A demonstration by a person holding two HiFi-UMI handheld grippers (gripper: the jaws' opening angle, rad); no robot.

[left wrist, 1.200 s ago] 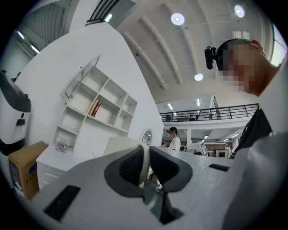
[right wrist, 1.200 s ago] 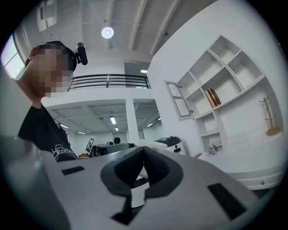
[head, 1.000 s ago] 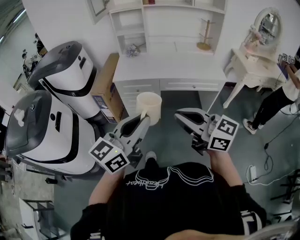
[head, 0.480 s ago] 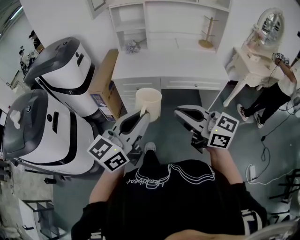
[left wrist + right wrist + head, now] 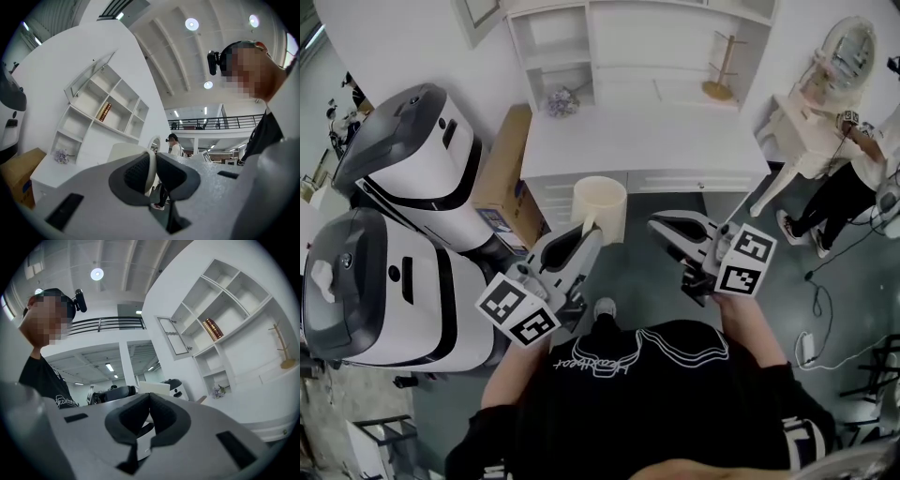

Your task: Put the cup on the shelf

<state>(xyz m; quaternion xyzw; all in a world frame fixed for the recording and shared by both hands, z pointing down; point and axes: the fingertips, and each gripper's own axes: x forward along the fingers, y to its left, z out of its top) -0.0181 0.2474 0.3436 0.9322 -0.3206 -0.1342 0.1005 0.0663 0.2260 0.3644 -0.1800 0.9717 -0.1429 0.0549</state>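
A cream cup (image 5: 600,202) hangs upright above the floor in front of the white desk (image 5: 642,145). My left gripper (image 5: 590,229) is shut on its near rim. In the left gripper view the pads (image 5: 140,171) pinch the cup (image 5: 123,151) wall. My right gripper (image 5: 658,225) hovers level with it to the right, shut with nothing in it; its tips (image 5: 149,400) meet. The cup (image 5: 157,388) shows beyond them. The white shelf (image 5: 628,42) stands on the desk against the wall, its cubbies (image 5: 101,110) mostly bare.
Two big white-and-grey machines (image 5: 403,216) and a cardboard box (image 5: 502,173) crowd the left. A wooden mug tree (image 5: 719,84) and dried flowers (image 5: 561,98) sit at the shelf's base. A dressing table (image 5: 811,112) and a person (image 5: 853,178) are at the right; cables (image 5: 825,309) lie on the floor.
The desk and shelf have drawn a little nearer and lower in the head view. Both grippers keep the same pose, with the cup still in the left one.
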